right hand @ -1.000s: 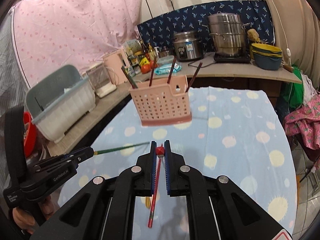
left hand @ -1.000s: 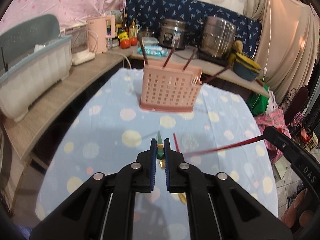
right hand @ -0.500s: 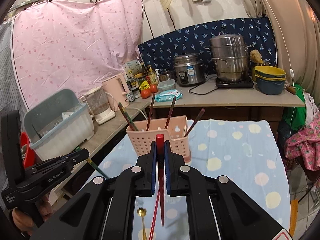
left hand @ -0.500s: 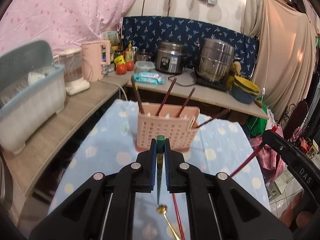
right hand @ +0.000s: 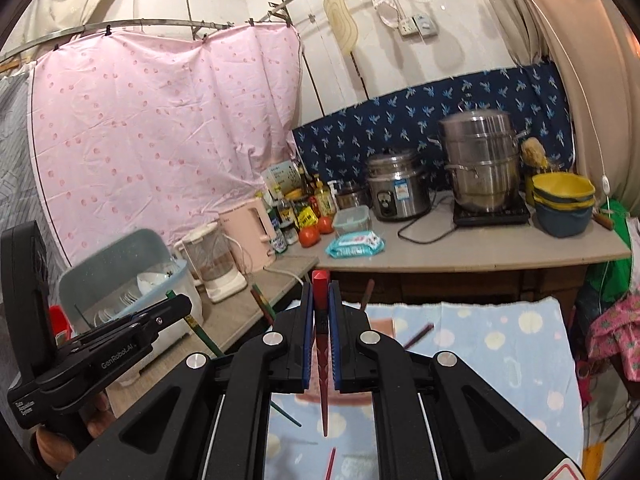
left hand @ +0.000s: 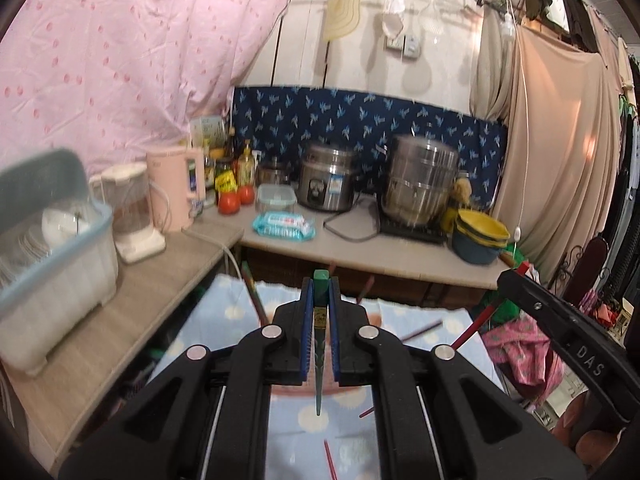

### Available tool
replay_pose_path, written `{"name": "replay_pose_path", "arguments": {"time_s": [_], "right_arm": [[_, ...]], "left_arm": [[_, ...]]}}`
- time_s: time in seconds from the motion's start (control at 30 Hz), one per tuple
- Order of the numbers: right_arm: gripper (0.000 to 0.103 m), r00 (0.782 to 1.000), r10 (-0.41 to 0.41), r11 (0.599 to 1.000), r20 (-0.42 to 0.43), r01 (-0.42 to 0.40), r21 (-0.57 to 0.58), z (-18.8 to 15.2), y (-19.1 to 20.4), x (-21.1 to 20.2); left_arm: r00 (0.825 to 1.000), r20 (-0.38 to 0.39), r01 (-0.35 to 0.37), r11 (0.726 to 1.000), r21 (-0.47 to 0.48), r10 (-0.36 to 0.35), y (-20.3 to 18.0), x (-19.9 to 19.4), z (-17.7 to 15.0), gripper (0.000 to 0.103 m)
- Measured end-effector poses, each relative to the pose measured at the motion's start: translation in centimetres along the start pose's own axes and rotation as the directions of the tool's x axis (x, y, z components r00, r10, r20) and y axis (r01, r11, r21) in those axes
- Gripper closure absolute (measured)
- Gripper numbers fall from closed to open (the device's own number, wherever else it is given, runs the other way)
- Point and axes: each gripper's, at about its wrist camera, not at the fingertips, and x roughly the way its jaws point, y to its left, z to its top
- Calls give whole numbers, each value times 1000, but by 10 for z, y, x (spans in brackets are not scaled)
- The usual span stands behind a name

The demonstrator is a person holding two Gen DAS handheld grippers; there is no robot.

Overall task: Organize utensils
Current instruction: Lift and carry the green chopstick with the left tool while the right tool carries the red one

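2 claws, left claw (left hand: pixel 320 312) pinching green chopstick (left hand: pixel 319 360), right claw (right hand: pixel 320 312) pinching red chopstick (right hand: pixel 322 360)

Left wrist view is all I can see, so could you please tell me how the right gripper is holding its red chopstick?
Observer: The right gripper has its jaws shut on the red chopstick, with the thick end poking above them and the thin tip pointing down at the tablecloth.
Operator: Thank you. How does my green chopstick look from that side?
Observer: In the right wrist view the green chopstick slants down out of the left gripper, and its thin end passes behind the right gripper's body.
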Motion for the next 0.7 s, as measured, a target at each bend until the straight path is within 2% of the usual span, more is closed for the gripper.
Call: {"name": "replay_pose_path", "arguments": {"time_s": [0.27,0.4,0.7], "right_arm": [[96,998,18,1000,53,-18,-1,48,2,28],[96,997,18,1000,72,-18,-1,65,3,48],[96,999,9,1000,32,-10,10,62,-5,102]], "left_arm": [[997,79,-16,1000,-7,16,9,12,48,96],[995,94,-35,999,-7,36,15,27,64,96],[996,65,-65,998,-3,65,28,71,64,96]]}}
